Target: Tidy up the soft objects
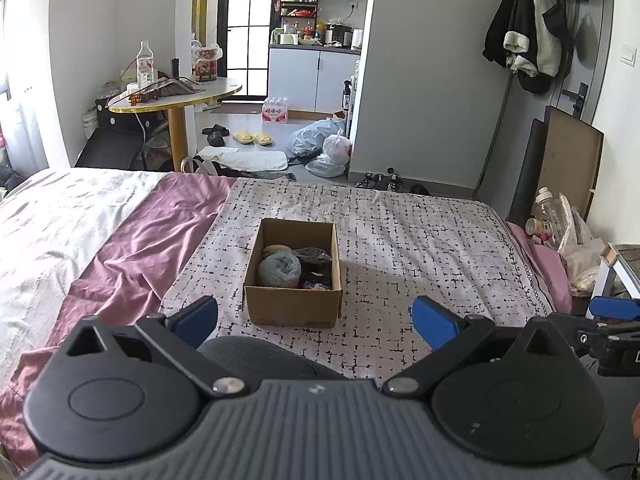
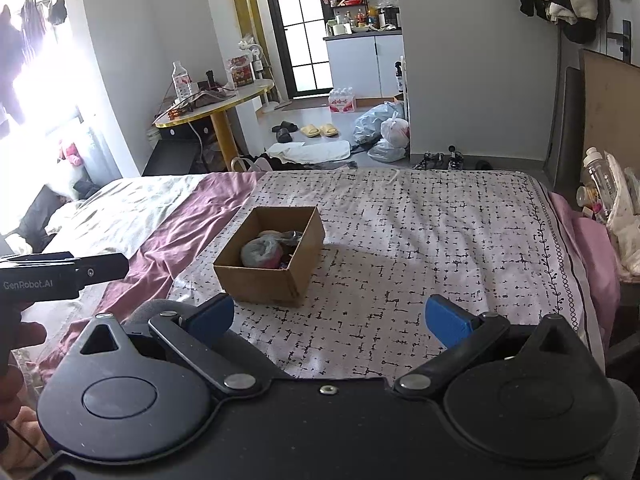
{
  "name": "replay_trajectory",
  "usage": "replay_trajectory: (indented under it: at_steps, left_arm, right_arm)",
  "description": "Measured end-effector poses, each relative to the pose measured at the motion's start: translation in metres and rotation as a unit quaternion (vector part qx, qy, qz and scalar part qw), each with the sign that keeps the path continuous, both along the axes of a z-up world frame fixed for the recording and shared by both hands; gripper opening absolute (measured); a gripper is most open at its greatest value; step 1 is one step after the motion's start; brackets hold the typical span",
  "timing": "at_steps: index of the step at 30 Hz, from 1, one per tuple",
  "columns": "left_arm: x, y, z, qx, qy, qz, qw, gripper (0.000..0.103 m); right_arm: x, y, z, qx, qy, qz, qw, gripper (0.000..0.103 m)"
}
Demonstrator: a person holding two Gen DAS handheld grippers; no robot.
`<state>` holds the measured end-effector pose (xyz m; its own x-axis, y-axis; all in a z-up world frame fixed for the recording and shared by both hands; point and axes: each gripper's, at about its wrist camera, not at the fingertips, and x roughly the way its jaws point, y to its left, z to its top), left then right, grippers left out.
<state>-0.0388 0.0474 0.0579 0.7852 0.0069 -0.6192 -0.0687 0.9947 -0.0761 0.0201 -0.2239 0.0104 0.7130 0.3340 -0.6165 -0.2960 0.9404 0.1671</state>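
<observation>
An open cardboard box (image 1: pixel 294 306) stands on the patterned bedspread (image 1: pixel 420 240) in the middle of the bed. Inside lie a rolled grey-blue soft item (image 1: pixel 279 269), a tan one behind it and dark ones to the right. The box also shows in the right wrist view (image 2: pixel 256 278), with the grey roll (image 2: pixel 261 252) inside. My left gripper (image 1: pixel 316 320) is open and empty, just short of the box's near wall. My right gripper (image 2: pixel 330 316) is open and empty, near and to the right of the box.
A purple sheet (image 1: pixel 132 248) and a white blanket (image 1: pixel 52 216) cover the bed's left side. A round table (image 1: pixel 176 98) with a bottle stands beyond. Bags, slippers and shoes lie on the floor (image 1: pixel 320 148). Clutter sits at the bed's right edge (image 2: pixel 608 196).
</observation>
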Motion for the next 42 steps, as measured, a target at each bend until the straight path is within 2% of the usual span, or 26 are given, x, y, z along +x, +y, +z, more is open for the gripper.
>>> replay_trajectory:
  at_steps: [42]
  left_arm:
    - [0.0028, 0.0071, -0.0031, -0.009, 0.009, 0.012, 0.9999, 0.103]
  right_arm:
    - [0.0025, 0.0031, -0.0004, -0.003, -0.003, -0.009, 1.000, 0.103]
